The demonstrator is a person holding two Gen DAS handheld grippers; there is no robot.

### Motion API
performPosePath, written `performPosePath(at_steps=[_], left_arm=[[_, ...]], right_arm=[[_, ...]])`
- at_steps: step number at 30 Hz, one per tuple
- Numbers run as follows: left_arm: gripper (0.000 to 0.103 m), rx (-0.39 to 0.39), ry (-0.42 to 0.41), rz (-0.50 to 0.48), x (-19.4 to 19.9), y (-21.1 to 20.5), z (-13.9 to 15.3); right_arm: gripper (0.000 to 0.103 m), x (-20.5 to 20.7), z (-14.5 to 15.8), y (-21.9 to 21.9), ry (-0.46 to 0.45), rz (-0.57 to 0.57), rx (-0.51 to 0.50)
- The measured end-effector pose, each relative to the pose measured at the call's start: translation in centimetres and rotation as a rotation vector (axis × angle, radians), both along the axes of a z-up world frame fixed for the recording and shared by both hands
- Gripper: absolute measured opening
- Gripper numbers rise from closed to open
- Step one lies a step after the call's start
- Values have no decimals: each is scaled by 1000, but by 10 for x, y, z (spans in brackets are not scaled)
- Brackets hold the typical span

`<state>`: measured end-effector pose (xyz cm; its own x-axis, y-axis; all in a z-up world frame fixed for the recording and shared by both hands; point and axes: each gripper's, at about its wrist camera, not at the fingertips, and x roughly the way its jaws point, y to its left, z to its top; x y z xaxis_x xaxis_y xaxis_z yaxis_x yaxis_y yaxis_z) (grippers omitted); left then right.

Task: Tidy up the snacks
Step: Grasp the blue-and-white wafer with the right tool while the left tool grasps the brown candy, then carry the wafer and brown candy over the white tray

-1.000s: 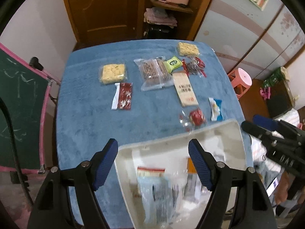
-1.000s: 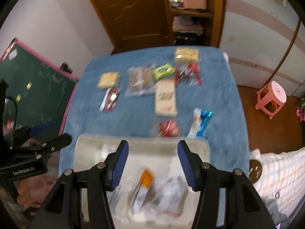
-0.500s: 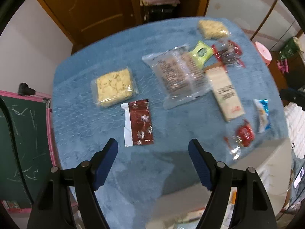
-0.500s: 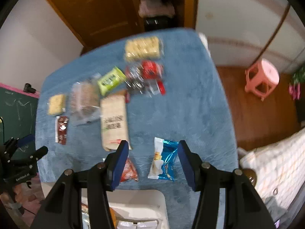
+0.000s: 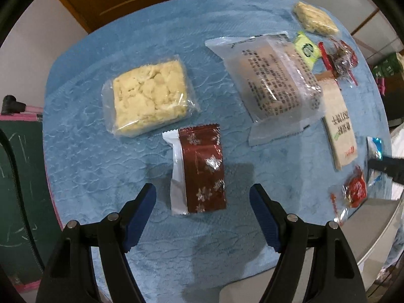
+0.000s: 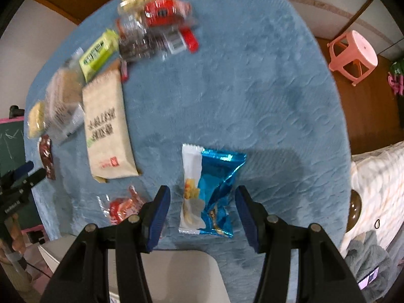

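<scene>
Both tongs hang spread and empty: the left tongs [image 5: 202,202] straddle the maroon packet [image 5: 199,169], the right tongs [image 6: 202,204] the blue packet [image 6: 212,192], both flat on the table [image 6: 252,88]. Slick, thin foil could slide from the pads, I judge.

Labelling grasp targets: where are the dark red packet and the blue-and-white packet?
dark red packet [image 5: 203,169], left wrist view, middle of red foil.
blue-and-white packet [image 6: 217,189], right wrist view, blue foil centre.
</scene>
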<state>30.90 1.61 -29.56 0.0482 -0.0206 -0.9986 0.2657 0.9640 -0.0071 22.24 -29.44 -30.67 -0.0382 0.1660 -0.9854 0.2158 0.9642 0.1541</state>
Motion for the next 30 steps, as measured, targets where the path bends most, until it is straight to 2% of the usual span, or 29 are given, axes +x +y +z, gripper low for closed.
performPosePath(at_steps=[3, 6, 11, 15, 16, 18, 19, 22, 27, 30], left_arm=[[75, -9, 9, 21, 8, 3, -8], [75, -13, 25, 49, 18, 7, -19], [75, -3, 66, 102, 33, 9, -40], [75, 7, 62, 123, 37, 8, -50], [73, 9, 56, 126, 37, 7, -51], [59, 2, 36, 127, 33, 2, -49], [46, 1, 24, 121, 30, 0, -47], [36, 0, 10, 114, 21, -4, -41], [33, 28, -43, 104, 7, -13, -31], [32, 26, -104, 112, -5, -20, -9]], right_arm=[[54, -3, -7, 4, 3, 8, -8], [43, -5, -5, 12, -11, 45, -62], [41, -8, -6, 15, -23, 47, -59], [39, -9, -6, 11, -35, 58, -59], [39, -10, -5, 9, -38, 62, -59], [38, -10, -4, 6, -41, 67, -59], [37, -12, -4, 6, -40, 68, -59], [34, -15, -2, 3, -40, 58, -43], [32, -19, 14, -2, -72, 34, -15], [32, -26, 35, -5, -132, 21, -14]])
